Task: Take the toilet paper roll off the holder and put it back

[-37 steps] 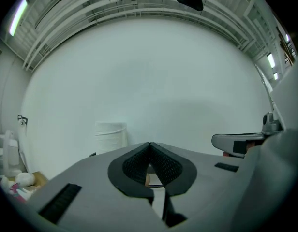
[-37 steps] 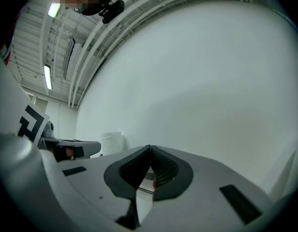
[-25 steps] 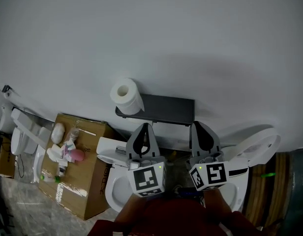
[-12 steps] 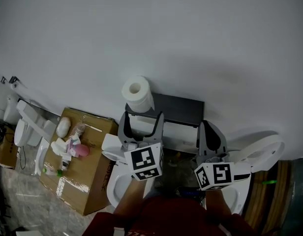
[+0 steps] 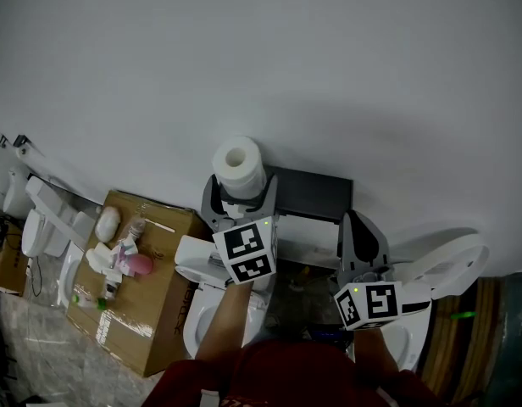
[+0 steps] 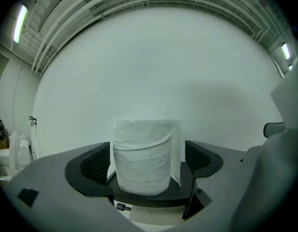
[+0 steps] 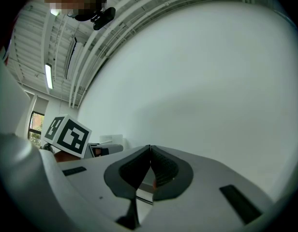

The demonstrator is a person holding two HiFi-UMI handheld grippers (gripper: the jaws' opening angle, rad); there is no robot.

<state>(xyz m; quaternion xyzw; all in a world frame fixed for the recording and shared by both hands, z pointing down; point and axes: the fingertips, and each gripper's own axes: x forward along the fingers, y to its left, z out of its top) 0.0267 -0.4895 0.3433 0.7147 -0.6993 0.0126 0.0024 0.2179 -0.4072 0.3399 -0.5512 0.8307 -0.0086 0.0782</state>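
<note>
White wall point(image 5: 346, 66) fills the background. Your left tongs point(image 5: 241, 197) have moved up to the one toilet paper roll point(image 5: 239, 161), which stands upright on the left end of the single dark holder point(image 5: 316, 193). Their jaws have just been opening and now flank it, seemingly without touching, so the grasp comes next. Your right tongs point(image 5: 352, 221) sit closed and empty.

Left end of holder point(image 5: 316, 195) hidden behind left gripper point(image 5: 240, 200), small items point(image 5: 117, 257) on cardboard box point(image 5: 159, 316) at 8 o'clock unidentifiable, sleeve point(image 5: 269, 381) cropped at 6 o'clock
</note>
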